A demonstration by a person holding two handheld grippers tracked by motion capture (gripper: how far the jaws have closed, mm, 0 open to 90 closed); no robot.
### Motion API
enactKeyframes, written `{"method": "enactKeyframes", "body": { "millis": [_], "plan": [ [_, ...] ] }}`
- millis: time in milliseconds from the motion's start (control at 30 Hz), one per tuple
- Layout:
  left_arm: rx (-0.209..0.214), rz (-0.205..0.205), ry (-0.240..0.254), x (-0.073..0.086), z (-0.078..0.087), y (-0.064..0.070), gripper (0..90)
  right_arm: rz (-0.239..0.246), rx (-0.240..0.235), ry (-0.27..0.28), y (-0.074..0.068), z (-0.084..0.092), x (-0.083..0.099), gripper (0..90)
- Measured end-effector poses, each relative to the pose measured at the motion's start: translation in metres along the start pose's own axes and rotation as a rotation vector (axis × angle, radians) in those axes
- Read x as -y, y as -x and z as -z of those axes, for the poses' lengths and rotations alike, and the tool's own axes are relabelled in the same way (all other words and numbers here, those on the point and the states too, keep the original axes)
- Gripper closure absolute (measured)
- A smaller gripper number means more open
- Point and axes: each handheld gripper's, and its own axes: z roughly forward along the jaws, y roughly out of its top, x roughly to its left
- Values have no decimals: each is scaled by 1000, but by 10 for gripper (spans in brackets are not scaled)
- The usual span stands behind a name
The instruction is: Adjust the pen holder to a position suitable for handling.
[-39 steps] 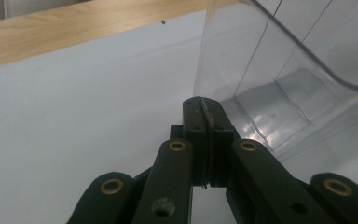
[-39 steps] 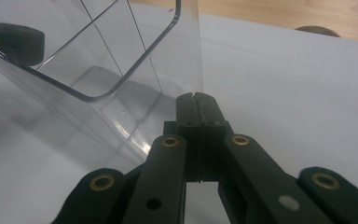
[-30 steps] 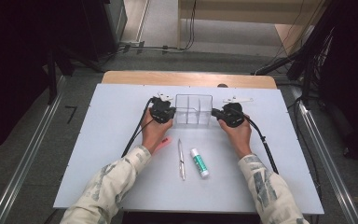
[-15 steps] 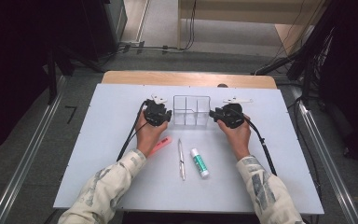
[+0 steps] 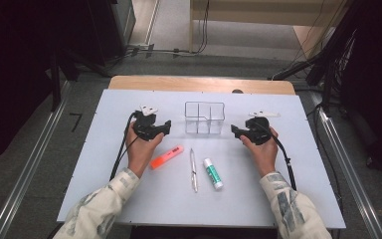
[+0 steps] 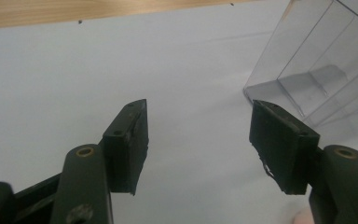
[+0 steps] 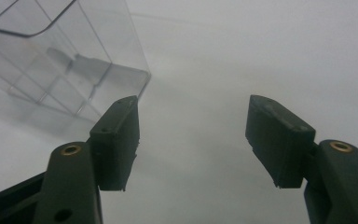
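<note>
A clear plastic organizer stands upright on the white table, near the middle of its far half, with its open top facing up. Its long axis runs parallel to the far edge of the table, from the left side to the right side, and thin walls divide it into compartments (how many exactly I cannot tell).

The left gripper is at the left of the organizer, a little apart from it, and it points toward its left end wall. Its jaws have just been opening and now they stand wide apart with nothing between them; in the left gripper view the left gripper has only bare table between the pads, and the organizer is beyond the right jaw, not touching it.

The right gripper is at the right of the organizer and points toward its right end wall. Its jaws have also just been opening, and they are spread with nothing held. In the right gripper view the right gripper has white table between the pads, and the corner of the organizer is just behind the left jaw.

Nearer to the person's edge lie an orange highlighter, a pen and a glue stick, side by side, all well apart from the grippers.
</note>
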Motion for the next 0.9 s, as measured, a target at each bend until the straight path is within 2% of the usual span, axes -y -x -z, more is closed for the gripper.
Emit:
{"method": "enactKeyframes", "body": {
  "millis": [200, 233, 267, 367, 500, 800, 900],
  "plan": [
    [-16, 6, 2, 20, 20, -12, 260, 20, -33, 7, -10, 18, 14, 289],
    [-18, 5, -8, 23, 22, -14, 260, 20, -33, 7, -10, 18, 14, 289],
    [-20, 6, -15, 26, 25, -15, 222, 27, -35, 7, -12, 23, 19, 277],
    [-28, 5, -24, 41, 37, -21, 219, 24, -34, 1, -10, 31, 27, 261],
    [-14, 22, -25, 48, 45, -23, 217, 2, -34, -12, -5, 43, 39, 250],
    [-9, -7, -26, 64, 65, -13, 199, 2, -29, -18, 3, 71, 59, 237],
    [-5, -15, -25, 67, 72, -10, 199, 2, -24, -18, 7, 75, 62, 237]
  ]
}}
